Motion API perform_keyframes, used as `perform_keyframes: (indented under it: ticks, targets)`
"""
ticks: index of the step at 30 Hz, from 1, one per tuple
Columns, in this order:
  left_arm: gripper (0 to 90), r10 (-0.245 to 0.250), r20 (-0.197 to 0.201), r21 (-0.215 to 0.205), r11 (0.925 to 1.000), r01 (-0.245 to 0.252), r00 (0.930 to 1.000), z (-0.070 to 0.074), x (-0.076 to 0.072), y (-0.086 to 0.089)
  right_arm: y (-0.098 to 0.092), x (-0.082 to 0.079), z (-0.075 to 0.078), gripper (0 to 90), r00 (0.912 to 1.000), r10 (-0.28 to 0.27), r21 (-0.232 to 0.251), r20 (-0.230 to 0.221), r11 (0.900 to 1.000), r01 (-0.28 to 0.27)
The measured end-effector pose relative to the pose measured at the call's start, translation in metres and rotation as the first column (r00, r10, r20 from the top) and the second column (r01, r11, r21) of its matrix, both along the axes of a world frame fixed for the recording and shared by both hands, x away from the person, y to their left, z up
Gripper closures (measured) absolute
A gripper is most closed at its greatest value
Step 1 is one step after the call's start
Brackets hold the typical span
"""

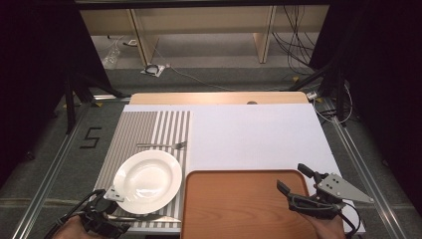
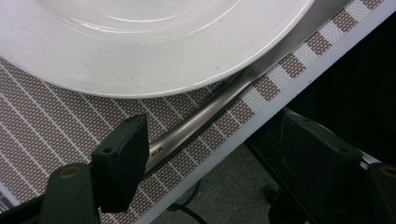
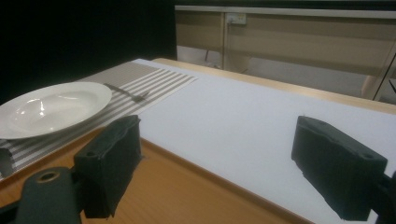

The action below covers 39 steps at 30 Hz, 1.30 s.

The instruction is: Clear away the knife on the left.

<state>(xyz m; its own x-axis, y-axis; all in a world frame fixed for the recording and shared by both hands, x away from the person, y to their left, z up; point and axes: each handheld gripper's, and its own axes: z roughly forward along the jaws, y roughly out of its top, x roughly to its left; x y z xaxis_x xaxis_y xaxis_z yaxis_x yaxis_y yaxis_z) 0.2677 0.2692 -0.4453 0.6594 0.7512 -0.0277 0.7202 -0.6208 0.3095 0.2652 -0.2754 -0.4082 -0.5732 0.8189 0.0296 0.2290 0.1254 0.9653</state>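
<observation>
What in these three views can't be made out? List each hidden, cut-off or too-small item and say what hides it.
- Metal utensil, left gripper view: its working end runs under the plate rim, so its type is unclear.
- Engraving on that handle: partly covered by the left tool, too small to read.
- Fork, high view: too small to count tines.
- Tray, high view: near edge cut off by the frame bottom.
- Right tool: open, holding nothing.

One plate (image 1: 148,180), one fork (image 1: 161,145), one tray (image 1: 239,204), one placemat (image 1: 139,127).
</observation>
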Motion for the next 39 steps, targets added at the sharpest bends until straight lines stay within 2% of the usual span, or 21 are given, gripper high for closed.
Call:
perform_keyframes:
  ticks: [6, 15, 20, 27, 30, 33, 39]
  targets:
    - [29.2, -0.013, -0.041, 0.004, 0.9999, 0.014, 0.9991, -0.007, 0.008, -0.002, 0.0, 0.0, 0.0, 16.8, 1.0, 0.0, 0.001, -0.002, 1.0, 0.0]
    - [33.1, -0.044, -0.068, 0.05, 0.9977, 0.047, 0.9967, -0.013, 0.017, -0.005, 0.0, 0.0, 0.0, 16.9, 1.0, 0.002, -0.002, -0.005, 1.0, -0.002]
    - [36.6, -0.062, -0.083, 0.043, 0.9969, 0.066, 0.9946, -0.015, 0.018, -0.009, 0.0, 0.001, -0.001, 17.0, 1.0, 0.005, -0.001, -0.006, 1.0, -0.005]
    - [40.3, -0.101, -0.085, 0.076, 0.9913, 0.108, 0.9912, -0.019, 0.018, -0.015, 0.0, 0.001, -0.001, 17.2, 0.9999, 0.009, -0.001, -0.006, 1.0, -0.009]
    - [44.4, -0.113, -0.102, 0.07, 0.9903, 0.12, 0.9884, -0.017, 0.017, -0.015, 0.0, 0.0, 0.0, 17.3, 0.9999, 0.01, -0.002, -0.007, 1.0, -0.01]
    - [49.1, -0.134, -0.104, 0.084, 0.9861, 0.143, 0.9855, -0.017, 0.016, -0.018, -0.001, 0.001, -0.001, 17.3, 0.9999, 0.011, 0.001, -0.005, 1.0, -0.011]
    - [59.6, -0.181, -0.09, 0.14, 0.9712, 0.193, 0.9792, -0.017, 0.016, -0.025, 0.0, 0.001, -0.001, 17.4, 0.9998, 0.015, -0.005, -0.008, 1.0, -0.015]
